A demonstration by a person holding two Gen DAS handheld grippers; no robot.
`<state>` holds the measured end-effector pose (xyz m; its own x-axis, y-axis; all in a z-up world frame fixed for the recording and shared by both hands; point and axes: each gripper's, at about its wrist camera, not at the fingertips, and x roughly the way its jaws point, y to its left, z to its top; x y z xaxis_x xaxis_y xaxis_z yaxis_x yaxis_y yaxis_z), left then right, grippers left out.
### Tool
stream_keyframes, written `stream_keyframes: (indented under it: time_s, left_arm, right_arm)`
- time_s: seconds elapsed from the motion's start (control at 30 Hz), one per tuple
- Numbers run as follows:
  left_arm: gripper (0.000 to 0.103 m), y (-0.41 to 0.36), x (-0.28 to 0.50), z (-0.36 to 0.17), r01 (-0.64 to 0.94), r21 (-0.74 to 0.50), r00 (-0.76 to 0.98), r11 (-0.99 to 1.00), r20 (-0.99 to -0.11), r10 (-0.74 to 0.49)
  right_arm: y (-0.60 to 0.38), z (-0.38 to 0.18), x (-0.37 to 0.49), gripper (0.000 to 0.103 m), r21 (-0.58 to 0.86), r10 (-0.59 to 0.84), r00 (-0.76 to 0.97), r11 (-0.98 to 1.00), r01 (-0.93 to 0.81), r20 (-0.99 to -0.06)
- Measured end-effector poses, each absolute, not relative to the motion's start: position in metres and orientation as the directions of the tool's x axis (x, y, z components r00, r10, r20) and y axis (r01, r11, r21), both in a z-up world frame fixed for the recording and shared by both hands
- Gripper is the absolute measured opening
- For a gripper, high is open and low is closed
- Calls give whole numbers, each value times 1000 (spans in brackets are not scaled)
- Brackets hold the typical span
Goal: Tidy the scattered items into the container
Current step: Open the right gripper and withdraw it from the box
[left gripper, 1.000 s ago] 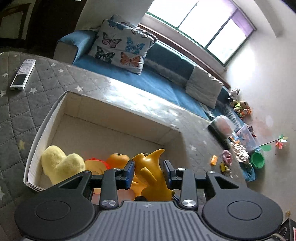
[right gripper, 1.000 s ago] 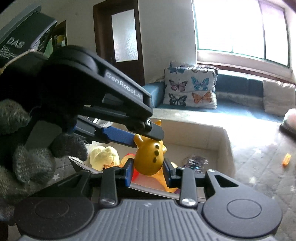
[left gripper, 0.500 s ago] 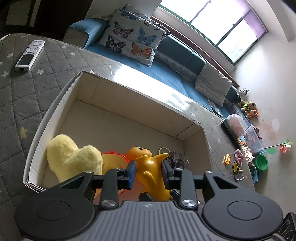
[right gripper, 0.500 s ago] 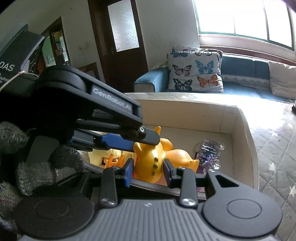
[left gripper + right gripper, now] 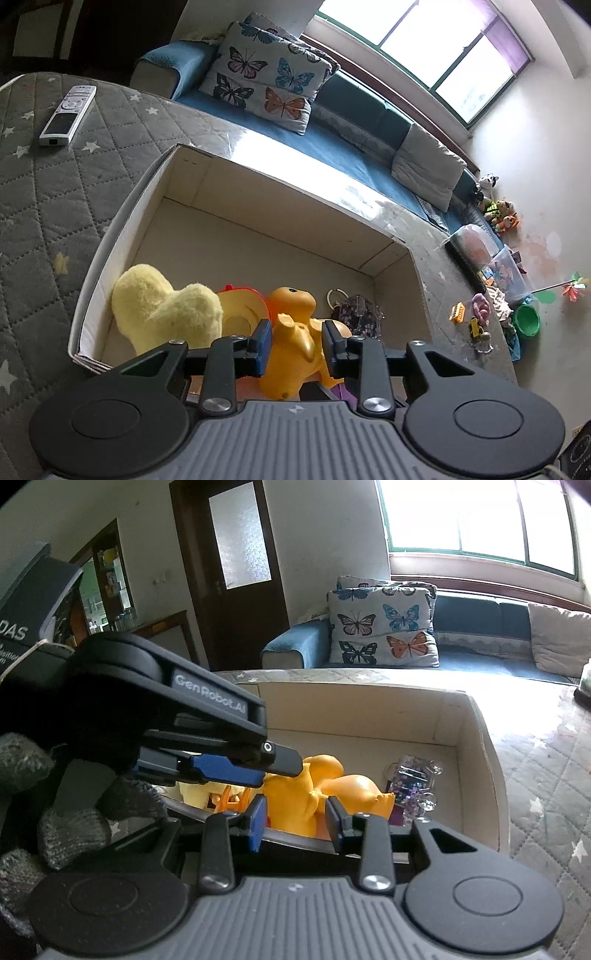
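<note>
While the glossy yellow-orange plastic animal toy (image 5: 291,354) is held just over the near wall of the open white cardboard box (image 5: 122,236), it is flanked by both pairs of tongs at once. The right tongs (image 5: 295,818) are closed on its body. The left tongs (image 5: 297,341) stand with their blue pads against the sides of the same toy, but it cannot be told whether pressure is given there. The toy is not yet laid down among the pale yellow plush heart (image 5: 162,310), the orange duck-like figure (image 5: 291,301) and the small glittery purple key-ring charm (image 5: 356,314) that already lie in the box.

Several things could go wrong from here. Because the toy is smooth and rounded, it could slip sideways if one pair of tongs is loosened before the other. As it hangs close to the near wall, it could be tipped over the rim and fall outside, onto the grey quilted cover with stars (image 5: 44,206). The two tools are very near to each other, so they could be knocked together when one is drawn away. The charm could also be struck if the toy is dropped from height.

On the side of the left tool, the white letters "GenRobot.AI" (image 5: 210,698) can be read. On a dark card (image 5: 22,602) at the picture's upper left, "DAS" is seen; the smaller lines under it cannot be read.
</note>
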<state>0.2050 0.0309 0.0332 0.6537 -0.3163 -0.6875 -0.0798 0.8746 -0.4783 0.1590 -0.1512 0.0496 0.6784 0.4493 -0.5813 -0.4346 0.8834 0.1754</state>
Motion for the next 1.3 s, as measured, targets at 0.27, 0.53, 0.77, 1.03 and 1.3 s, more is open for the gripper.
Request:
stream_keyframes:
  time_s: [0.27,0.53,0.77,1.03,1.3]
  left_arm:
    - [34,28,183,41,-45,-431,676,901,-677,-290]
    - [34,28,143,51,-23,-357,735,934,-639,-226]
    - [34,31,109,50,-44,-283,763,958,-629,-151]
    - [34,29,77,41,-110,-178,768,978,-640,-30]
    - [34,25,52,29,-146,-87,762,985,-645,56]
  right_arm:
    - [-157,54,139,35,181,443,700,890,-418,-560]
    - [-159,56,112,54,166,426,712,898,-408,-558]
    - [-161,51,91,71,170,403,711,910,-378,-576]
    - [-159,45,70,85,168,372,706,924,-343,-603]
    - [-162,41,51,93,164,343,713,937,-310,-611]
